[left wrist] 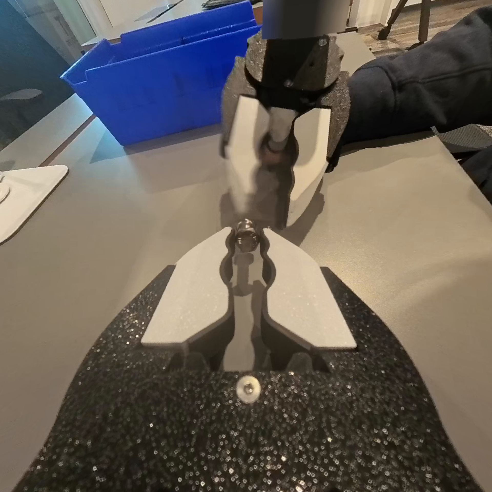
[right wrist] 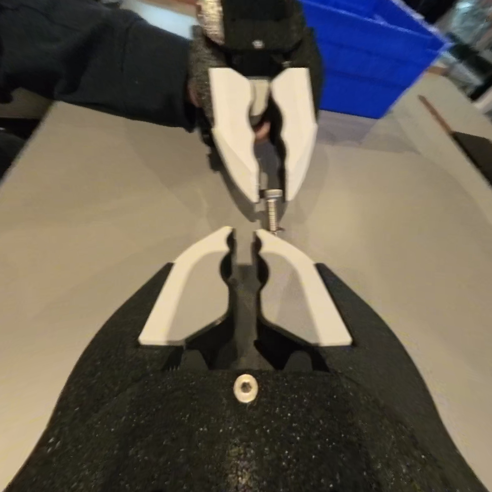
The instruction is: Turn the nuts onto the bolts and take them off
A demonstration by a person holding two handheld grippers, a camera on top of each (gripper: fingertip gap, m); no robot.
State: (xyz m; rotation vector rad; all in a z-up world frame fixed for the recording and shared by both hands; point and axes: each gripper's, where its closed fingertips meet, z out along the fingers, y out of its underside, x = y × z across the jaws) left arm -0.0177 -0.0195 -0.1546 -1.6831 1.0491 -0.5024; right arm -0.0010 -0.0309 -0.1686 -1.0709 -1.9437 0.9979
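Observation:
My left gripper is shut on the head of a steel bolt and holds it above the grey table. In the right wrist view the left gripper points toward the camera, with the bolt and its threaded shank sticking out toward my right gripper. The right gripper is open and empty; its right fingertip sits just beside the shank's end. A small flare at that end may be a nut; blur hides it. In the left wrist view the right gripper is motion-blurred, with its jaws apart.
A blue plastic bin stands at the table's far side; it also shows in the right wrist view. A white flat pad lies at the left edge. A person's dark sleeve reaches in from the right. My left and right fingertips are right by each other.

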